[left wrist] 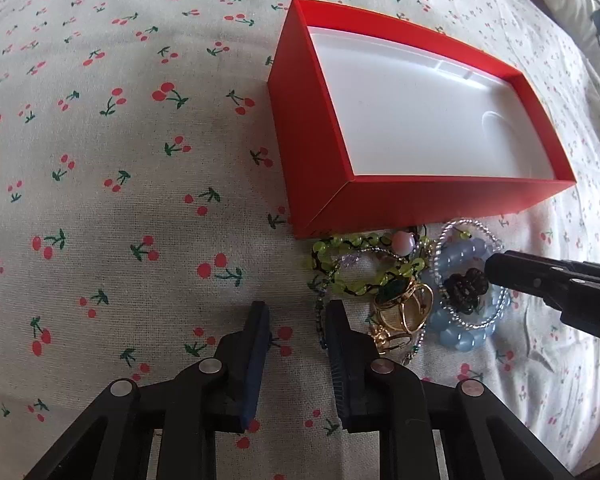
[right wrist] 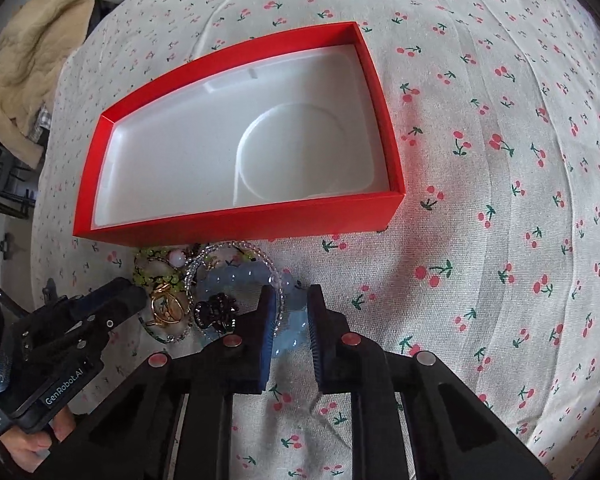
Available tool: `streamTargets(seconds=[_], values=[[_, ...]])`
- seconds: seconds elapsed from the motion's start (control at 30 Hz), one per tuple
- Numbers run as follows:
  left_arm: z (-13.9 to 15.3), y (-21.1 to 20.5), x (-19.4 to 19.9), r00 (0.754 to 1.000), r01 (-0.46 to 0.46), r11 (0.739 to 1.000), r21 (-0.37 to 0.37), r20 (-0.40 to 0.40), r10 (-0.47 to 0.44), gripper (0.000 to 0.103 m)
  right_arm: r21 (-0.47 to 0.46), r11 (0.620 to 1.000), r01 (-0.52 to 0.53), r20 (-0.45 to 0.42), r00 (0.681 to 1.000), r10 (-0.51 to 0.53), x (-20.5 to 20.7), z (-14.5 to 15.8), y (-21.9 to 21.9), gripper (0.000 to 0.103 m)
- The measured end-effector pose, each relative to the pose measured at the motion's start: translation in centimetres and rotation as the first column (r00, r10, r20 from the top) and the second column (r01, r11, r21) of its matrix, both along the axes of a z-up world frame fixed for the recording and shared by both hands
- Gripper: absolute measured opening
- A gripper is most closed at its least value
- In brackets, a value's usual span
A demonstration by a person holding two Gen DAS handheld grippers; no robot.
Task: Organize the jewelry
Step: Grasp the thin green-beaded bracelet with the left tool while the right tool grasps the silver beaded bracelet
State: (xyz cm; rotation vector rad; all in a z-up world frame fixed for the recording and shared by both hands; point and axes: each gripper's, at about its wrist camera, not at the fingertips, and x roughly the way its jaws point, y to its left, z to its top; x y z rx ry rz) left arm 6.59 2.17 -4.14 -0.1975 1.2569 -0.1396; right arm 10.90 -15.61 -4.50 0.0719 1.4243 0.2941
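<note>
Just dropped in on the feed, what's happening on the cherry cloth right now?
A person is sorting jewelry with two handheld grippers. The red box with its white liner sits empty on the cherry-print cloth; the jewelry pile lies just in front of it. The right gripper has the pale blue bead bracelet between its fingers, though whether they grip it isn't clear. The left gripper is narrowed over bare cloth at the pile's edge, holding nothing. Nothing is in the box yet.
</note>
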Motion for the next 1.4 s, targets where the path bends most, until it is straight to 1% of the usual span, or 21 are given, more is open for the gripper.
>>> streamTargets(seconds=[0.07,0.13,0.27,0.4,0.5,0.8,0.97,1.13,1.27,1.33,1.4], values=[[0.0,-0.6,0.1,1.0,0.009,0.999,0.043,0.01,-0.009,0.011,-0.009,1.0,-0.002,0.005,1.0,0.002,0.1,-0.1,0.0,0.012],[0.0,-0.9,0.2,1.0,0.013,0.998,0.066,0.018,-0.014,0.005,-0.013,1.0,-0.001,0.012,1.0,0.001,0.2,0.1,0.0,0.012],[0.2,-1.0,0.1,1.0,0.015,0.998,0.063,0.025,-0.016,0.0,-0.012,1.0,-0.002,0.027,1.0,0.002,0.0,0.8,-0.3,0.012],[0.6,-0.4,-0.5,0.999,0.022,0.998,0.051,0.029,-0.024,0.0,-0.005,1.0,0.002,0.045,0.999,-0.001,-0.3,1.5,-0.6,0.012],[1.3,-0.2,-0.9,0.998,0.031,0.999,0.031,0.045,-0.032,0.0,0.007,1.0,0.005,0.051,0.999,-0.005,-0.7,2.2,-1.2,0.012],[4.4,1.2,-3.5,0.993,0.037,0.998,-0.044,0.117,-0.032,0.0,0.042,0.999,-0.026,0.107,0.994,0.022,-2.8,4.9,-1.3,0.012],[5.5,1.1,-3.6,0.987,0.031,0.997,-0.066,0.159,-0.021,0.0,0.061,0.997,-0.045,0.137,0.99,0.037,-4.0,6.3,-1.3,0.012],[6.7,1.2,-4.4,0.981,0.035,0.994,-0.099,0.192,-0.015,0.0,0.113,0.992,-0.046,0.144,0.989,0.03,-4.4,7.5,-1.0,0.012],[7.3,1.2,-4.9,0.98,0.043,0.987,-0.156,0.198,-0.012,0.0,0.187,0.982,-0.03,0.125,0.992,0.006,-4.7,7.9,-1.6,0.012],[7.3,1.2,-5.0,0.981,0.044,0.985,-0.166,0.192,-0.012,0.0,0.157,0.988,-0.009,0.131,0.991,-0.012,-4.7,7.9,-2.2,0.012],[7.1,1.1,-5.1,0.982,0.039,0.988,-0.15,0.188,-0.011,0.0,0.064,0.998,0.02,0.145,0.989,-0.029,-4.5,7.5,-2.8,0.012]])
